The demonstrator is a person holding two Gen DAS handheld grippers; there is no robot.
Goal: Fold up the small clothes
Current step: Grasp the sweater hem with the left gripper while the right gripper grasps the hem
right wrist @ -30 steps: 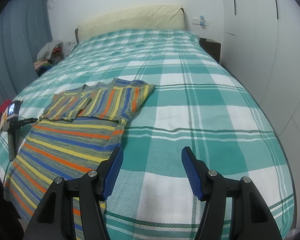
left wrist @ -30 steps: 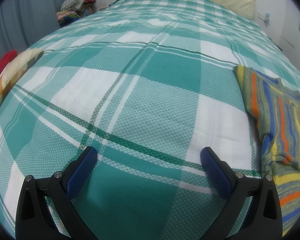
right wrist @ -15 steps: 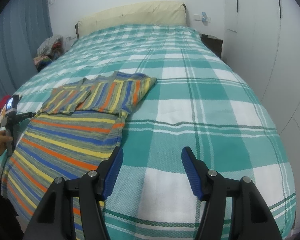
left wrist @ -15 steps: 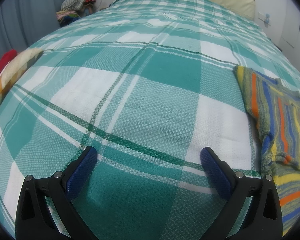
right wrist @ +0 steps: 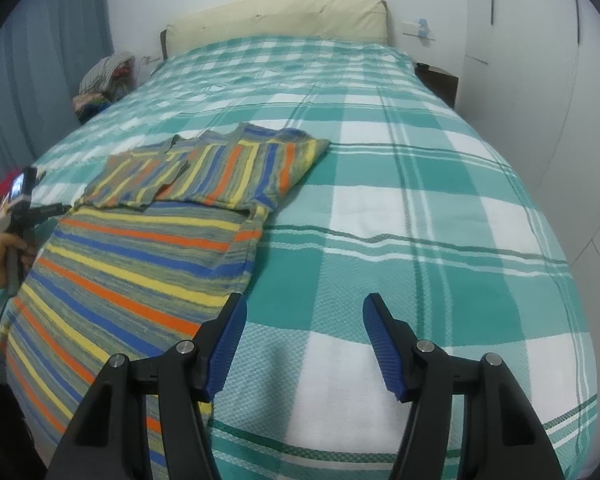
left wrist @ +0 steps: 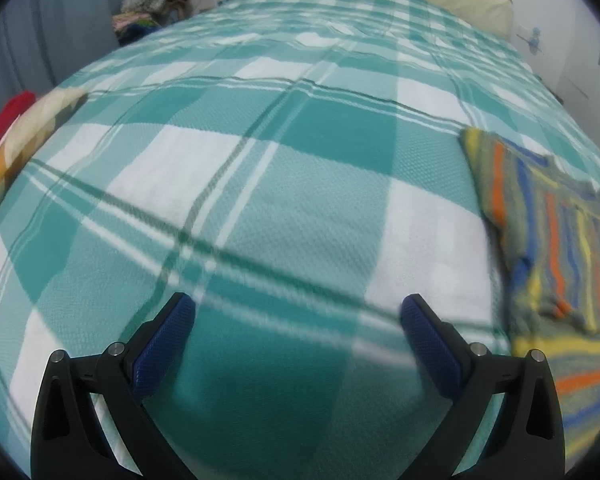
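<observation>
A striped knit sweater [right wrist: 140, 256] in orange, blue, yellow and grey lies flat on the green plaid bedspread [right wrist: 400, 216], both sleeves folded across its upper part. In the left wrist view it shows at the right edge [left wrist: 560, 240]. My right gripper [right wrist: 304, 312] is open and empty, hovering just right of the sweater's lower right edge. My left gripper [left wrist: 298, 312] is open and empty above bare bedspread [left wrist: 260, 184], left of the sweater. The left gripper also shows held in a hand at the far left of the right wrist view [right wrist: 24, 208].
A cream headboard cushion [right wrist: 276, 20] stands at the bed's far end. A pile of clothes [right wrist: 104, 84] sits beside the bed at the back left, near blue curtains [right wrist: 40, 80]. A dark nightstand [right wrist: 440, 80] and white wardrobe doors [right wrist: 540, 80] are on the right. A red and checked cloth [left wrist: 16, 128] lies at the left bed edge.
The right gripper has moved forward and left, closer to the sweater. The left gripper has shifted slightly, with motion blur now. Both stay open.
</observation>
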